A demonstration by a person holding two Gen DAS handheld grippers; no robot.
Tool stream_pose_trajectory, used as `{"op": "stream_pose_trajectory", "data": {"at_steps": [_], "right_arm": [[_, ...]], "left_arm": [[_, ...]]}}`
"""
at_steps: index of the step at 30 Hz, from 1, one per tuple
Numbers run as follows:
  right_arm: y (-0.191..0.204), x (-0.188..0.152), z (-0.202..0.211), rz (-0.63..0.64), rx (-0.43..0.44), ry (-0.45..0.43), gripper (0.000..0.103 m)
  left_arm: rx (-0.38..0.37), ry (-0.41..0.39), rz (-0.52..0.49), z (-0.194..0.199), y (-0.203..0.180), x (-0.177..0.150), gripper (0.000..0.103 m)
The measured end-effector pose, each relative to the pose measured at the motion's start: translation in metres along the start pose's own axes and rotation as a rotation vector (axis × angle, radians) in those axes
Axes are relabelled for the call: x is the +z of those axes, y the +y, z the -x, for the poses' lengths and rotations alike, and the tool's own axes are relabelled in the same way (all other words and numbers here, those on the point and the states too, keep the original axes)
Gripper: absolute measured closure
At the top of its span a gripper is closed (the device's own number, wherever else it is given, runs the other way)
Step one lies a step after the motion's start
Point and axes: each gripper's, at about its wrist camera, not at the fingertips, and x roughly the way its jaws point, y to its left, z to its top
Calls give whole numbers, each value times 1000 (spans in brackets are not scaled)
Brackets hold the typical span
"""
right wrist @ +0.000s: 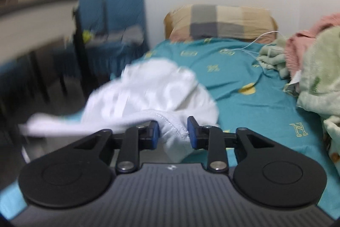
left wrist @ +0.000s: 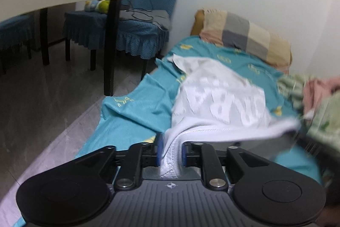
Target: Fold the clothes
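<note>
A white garment (left wrist: 218, 99) lies partly lifted over a bed with a teal sheet (left wrist: 136, 112). My left gripper (left wrist: 171, 152) is shut on a hemmed edge of the white garment, with cloth bunched between its blue pads. In the right wrist view the same garment (right wrist: 153, 95) is blurred and hangs in front. My right gripper (right wrist: 173, 132) is shut on another hemmed edge of it, the cloth bunched between the blue pads. The garment stretches between the two grippers above the teal sheet (right wrist: 250, 99).
A checked pillow (left wrist: 246, 35) lies at the head of the bed against the white wall. Green and pink blankets (right wrist: 314, 69) are piled on the bed's right side. Blue-covered chairs (left wrist: 140, 20) and a table with dark legs (left wrist: 110, 39) stand left, over grey floor.
</note>
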Motion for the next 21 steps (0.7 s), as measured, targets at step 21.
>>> {"op": "stream_pose_trajectory", "data": {"at_steps": [21], "right_arm": [[-55, -27, -44, -135, -207, 158, 73]], "left_arm": [[257, -18, -40, -15, -1, -17, 60]]}}
